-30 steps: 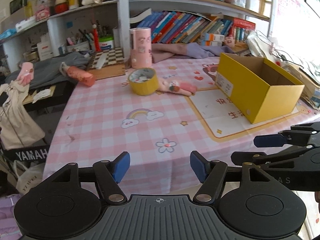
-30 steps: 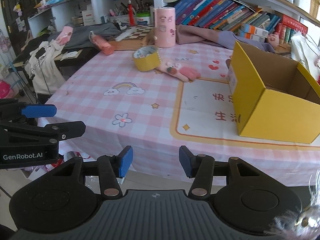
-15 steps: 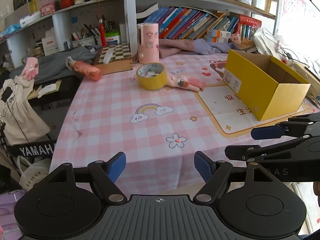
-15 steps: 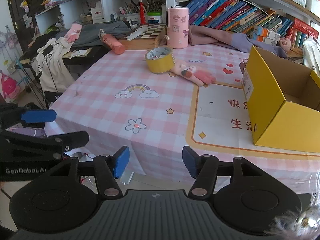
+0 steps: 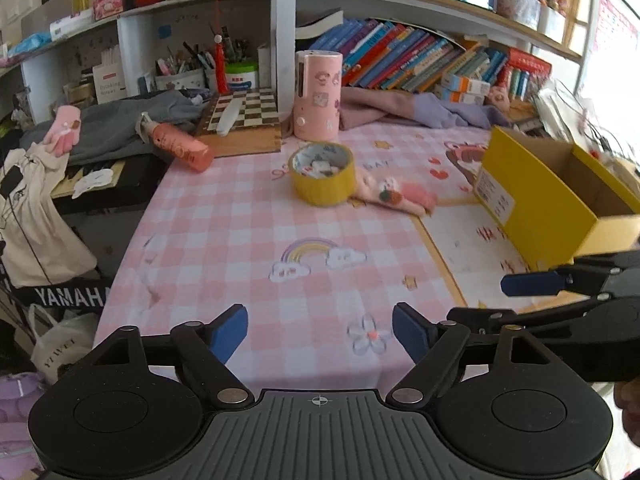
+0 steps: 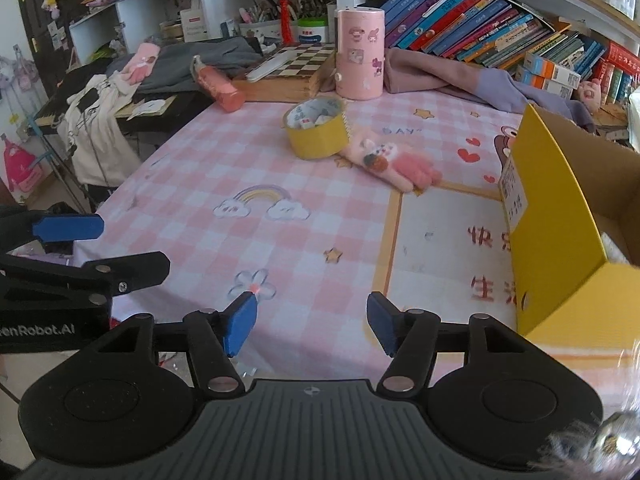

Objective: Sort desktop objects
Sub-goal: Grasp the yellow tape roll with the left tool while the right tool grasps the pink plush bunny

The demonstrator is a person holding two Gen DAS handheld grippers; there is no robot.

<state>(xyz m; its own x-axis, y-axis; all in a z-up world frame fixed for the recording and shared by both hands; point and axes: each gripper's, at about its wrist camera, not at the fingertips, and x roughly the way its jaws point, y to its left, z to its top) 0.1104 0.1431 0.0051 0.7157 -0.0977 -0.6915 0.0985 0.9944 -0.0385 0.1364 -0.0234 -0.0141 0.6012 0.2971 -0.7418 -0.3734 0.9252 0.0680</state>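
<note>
Both my left tool (image 5: 319,334) and right tool (image 6: 307,328) are opening, empty; I should approach the yellow tape roll (image 5: 322,173) beside the pink plush toy (image 5: 394,195), left of the yellow cardboard box (image 5: 552,200), squarely.

The near stretch of the pink checked tablecloth (image 5: 248,240) lies bare, wide enough for a gripper to pass. Farther in, the yellow tape roll (image 5: 322,173) and the pink plush toy (image 5: 394,196) lie just beside each other. The yellow box (image 6: 560,216) walls off the right side, and the pink canister (image 5: 318,96) stands behind the roll.
</note>
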